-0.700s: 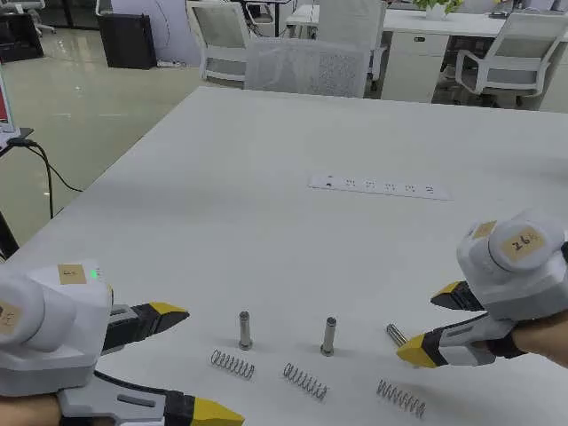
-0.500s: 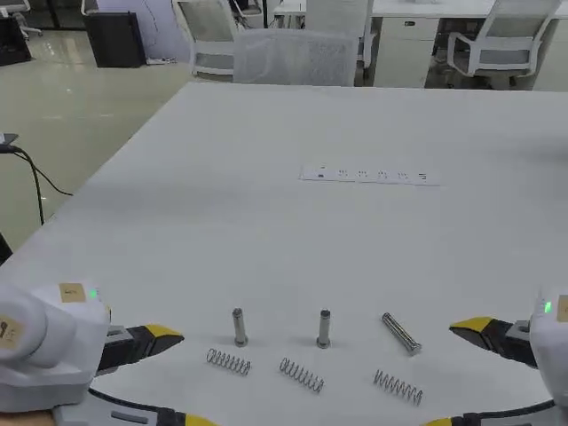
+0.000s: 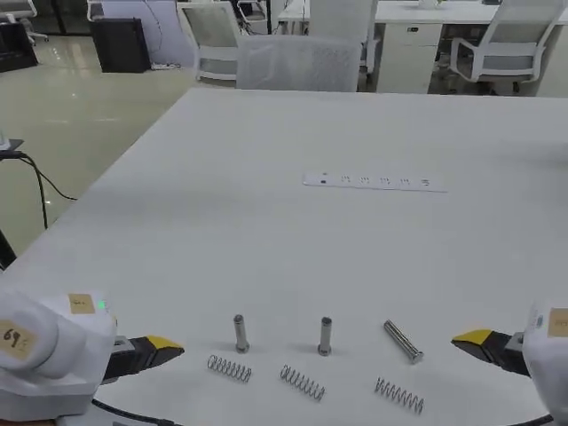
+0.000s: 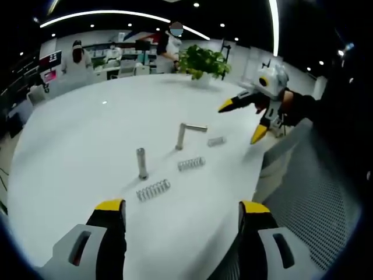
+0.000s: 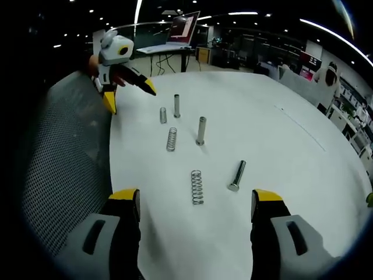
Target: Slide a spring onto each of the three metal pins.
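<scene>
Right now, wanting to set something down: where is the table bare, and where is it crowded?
Bare: the broad table stretch between the pins and the socket strip, and beyond that strip. Crowded: the near edge, where pins and springs sit between the left gripper and right gripper.

Left gripper [image 4: 182,206], white housing in the head view — yellow sticker [image 3: 18,338] hand-marked with what reads as "69", smaller sticker [image 3: 80,303] beside it too small to read; right gripper [image 5: 195,196] — edge sticker [image 3: 559,321] cut off, illegible.
</scene>
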`<state>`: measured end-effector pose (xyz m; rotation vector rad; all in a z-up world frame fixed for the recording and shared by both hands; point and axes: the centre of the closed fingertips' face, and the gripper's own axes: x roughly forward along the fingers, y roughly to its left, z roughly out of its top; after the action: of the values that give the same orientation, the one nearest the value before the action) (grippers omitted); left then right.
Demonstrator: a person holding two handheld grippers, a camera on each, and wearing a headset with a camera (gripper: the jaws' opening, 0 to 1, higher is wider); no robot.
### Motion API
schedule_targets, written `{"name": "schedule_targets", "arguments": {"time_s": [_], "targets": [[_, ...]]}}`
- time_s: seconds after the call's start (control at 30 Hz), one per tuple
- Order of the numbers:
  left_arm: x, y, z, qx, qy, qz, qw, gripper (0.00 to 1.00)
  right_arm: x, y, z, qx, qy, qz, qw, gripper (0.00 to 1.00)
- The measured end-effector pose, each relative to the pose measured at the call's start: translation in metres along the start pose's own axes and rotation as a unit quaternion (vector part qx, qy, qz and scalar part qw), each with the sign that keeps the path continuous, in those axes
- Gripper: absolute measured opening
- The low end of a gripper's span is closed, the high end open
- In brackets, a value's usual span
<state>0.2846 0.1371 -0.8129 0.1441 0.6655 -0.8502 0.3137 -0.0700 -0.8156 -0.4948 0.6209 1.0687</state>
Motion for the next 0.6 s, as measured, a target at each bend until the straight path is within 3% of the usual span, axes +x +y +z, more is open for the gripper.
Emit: {"name": "schedule_targets", "arguments": {"time_s": [0.6], "targets": [[0.0006,-0.0009,-0.0015,0.005,0.007,-0.002,1.0000,0.72,-0.0015,-0.0008,-0.0019,-0.009,0.013,0.000,0.9999,0.75]]}}
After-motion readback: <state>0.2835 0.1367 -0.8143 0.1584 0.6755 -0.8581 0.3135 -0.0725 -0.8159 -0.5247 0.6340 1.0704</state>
